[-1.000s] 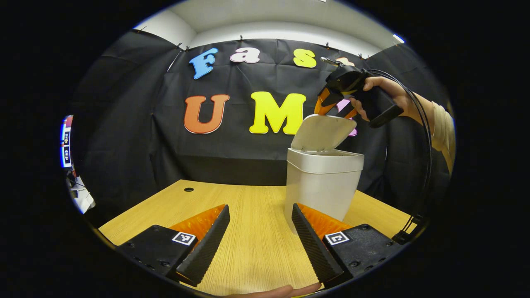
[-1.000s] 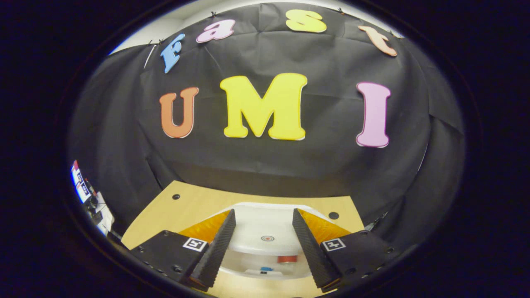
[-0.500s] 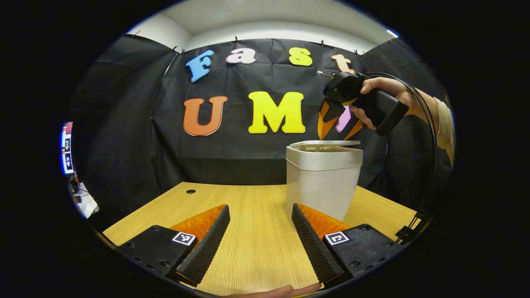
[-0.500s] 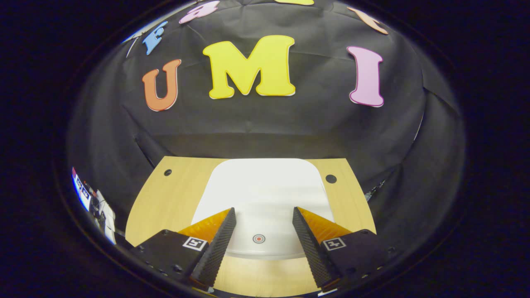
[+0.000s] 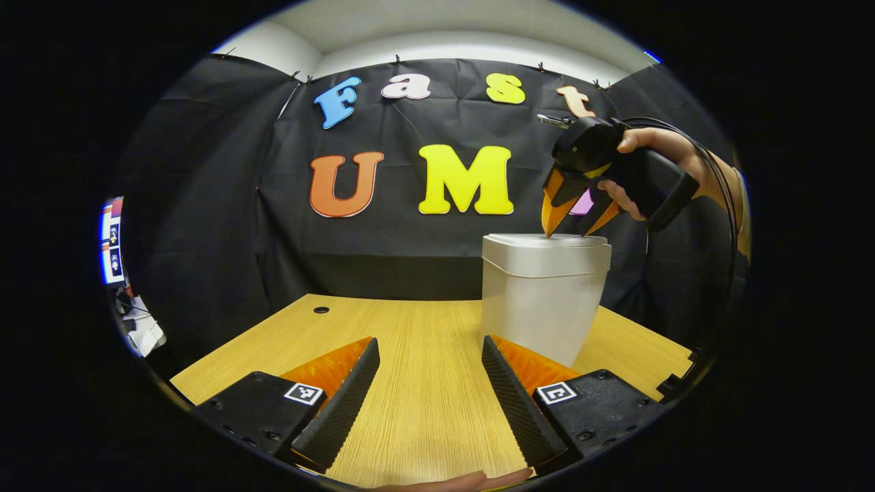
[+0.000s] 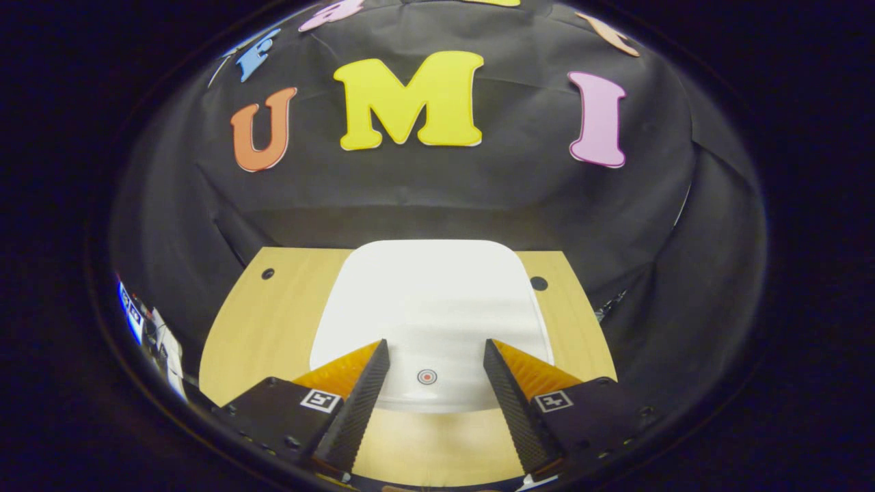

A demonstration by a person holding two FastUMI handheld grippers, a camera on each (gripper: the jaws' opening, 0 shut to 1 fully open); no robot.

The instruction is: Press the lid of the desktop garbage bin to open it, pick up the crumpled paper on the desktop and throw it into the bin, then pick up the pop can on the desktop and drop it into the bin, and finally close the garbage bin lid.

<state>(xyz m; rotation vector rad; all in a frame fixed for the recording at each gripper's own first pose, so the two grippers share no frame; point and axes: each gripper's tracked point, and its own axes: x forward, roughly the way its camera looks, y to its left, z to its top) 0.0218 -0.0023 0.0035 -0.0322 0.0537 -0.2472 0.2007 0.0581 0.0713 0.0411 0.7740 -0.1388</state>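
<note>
The wooden tabletop [image 5: 417,383] is big and flat. On it stands the white garbage bin [image 5: 543,301], toward the right side in the left gripper view. Its lid [image 6: 431,307] is flat down on top of the bin. The right gripper [image 5: 573,231], held by a hand [image 5: 660,154], points down with its tips on the lid, jaws apart. The left gripper [image 5: 429,383] hangs low over the tabletop, near the bin, jaws wide apart with nothing between them. A small red dot [image 6: 426,376] sits on the lid between the right gripper's fingers.
</note>
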